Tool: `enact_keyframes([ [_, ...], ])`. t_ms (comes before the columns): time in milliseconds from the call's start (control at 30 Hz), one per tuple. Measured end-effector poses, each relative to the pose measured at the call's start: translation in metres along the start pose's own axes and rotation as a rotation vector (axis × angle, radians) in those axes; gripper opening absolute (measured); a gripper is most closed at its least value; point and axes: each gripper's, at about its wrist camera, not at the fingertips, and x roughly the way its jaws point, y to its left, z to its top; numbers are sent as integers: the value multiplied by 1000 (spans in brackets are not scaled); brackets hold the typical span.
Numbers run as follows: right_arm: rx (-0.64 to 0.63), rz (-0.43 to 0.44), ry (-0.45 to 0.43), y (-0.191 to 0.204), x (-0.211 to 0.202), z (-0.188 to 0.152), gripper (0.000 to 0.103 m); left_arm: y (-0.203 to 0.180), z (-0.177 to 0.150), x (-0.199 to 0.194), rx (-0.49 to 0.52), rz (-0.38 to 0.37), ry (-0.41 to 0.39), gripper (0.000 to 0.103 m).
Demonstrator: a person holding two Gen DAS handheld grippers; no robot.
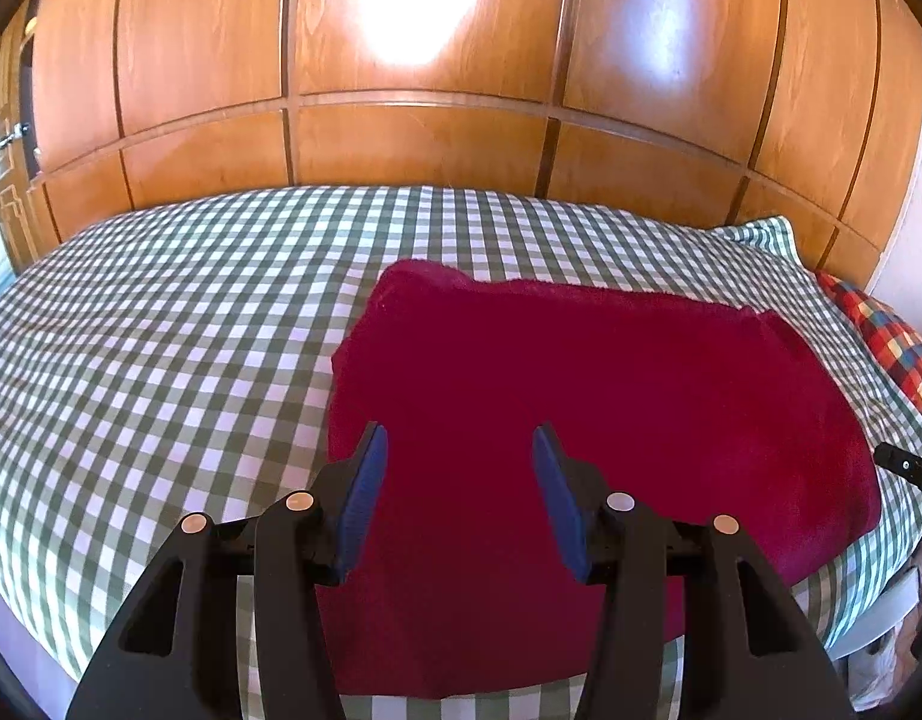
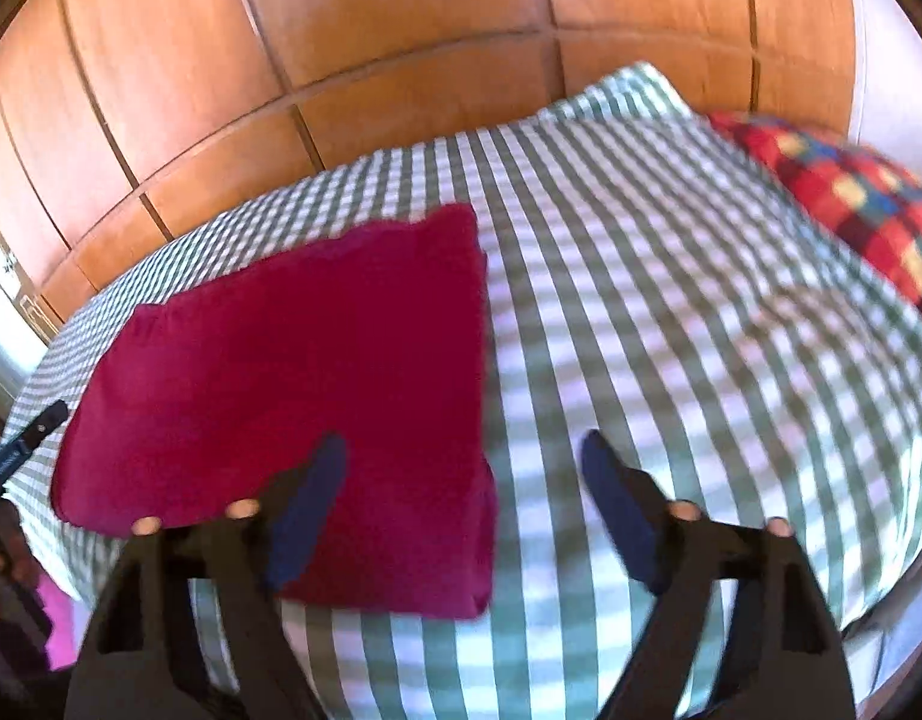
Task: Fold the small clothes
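A dark red fleece cloth (image 1: 581, 396) lies folded flat on the green-and-white checked bed cover (image 1: 161, 324). My left gripper (image 1: 460, 444) is open and empty, hovering above the cloth's near left part. In the right wrist view the same cloth (image 2: 293, 372) lies at the left on the bed cover (image 2: 671, 300). My right gripper (image 2: 464, 450) is open and empty above the cloth's near right edge. This view is blurred by motion. The tip of the other gripper shows at the right edge in the left wrist view (image 1: 908, 468) and at the left edge in the right wrist view (image 2: 32, 438).
A red, blue and yellow checked pillow (image 1: 887, 336) lies at the bed's right end, also in the right wrist view (image 2: 851, 204). Wooden wardrobe panels (image 1: 413, 138) stand behind the bed. The bed's near edge runs below the grippers.
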Motion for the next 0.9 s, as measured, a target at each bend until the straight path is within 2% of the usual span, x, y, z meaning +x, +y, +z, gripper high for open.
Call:
enact_keyframes([
  [200,96,82,21,-19,-16,-11,62,2,-6,7,-7,-16,27,50],
  [300,88,116,41,-18,-18,-16,62,0,-9,10,0,-19,36,50],
  [367,79,125,62,-16,-14,-18,57,-1,-10,12,2,-24,44,50],
  [400,67,136,88,-12,-8,-22,45,-3,-10,13,6,-27,47,50],
  [433,53,139,105,-10,-4,-24,29,-5,-10,14,13,-29,48,50],
  [500,8,131,136,0,2,-27,7,-8,-10,14,30,-28,43,50],
  [667,-64,109,68,-1,-30,-18,6,0,-15,20,40,-2,72,51],
  [800,-119,37,183,-1,3,-38,6,-1,-22,28,46,8,98,52],
  [900,-106,58,179,0,1,-35,9,-4,-20,25,58,11,93,52],
])
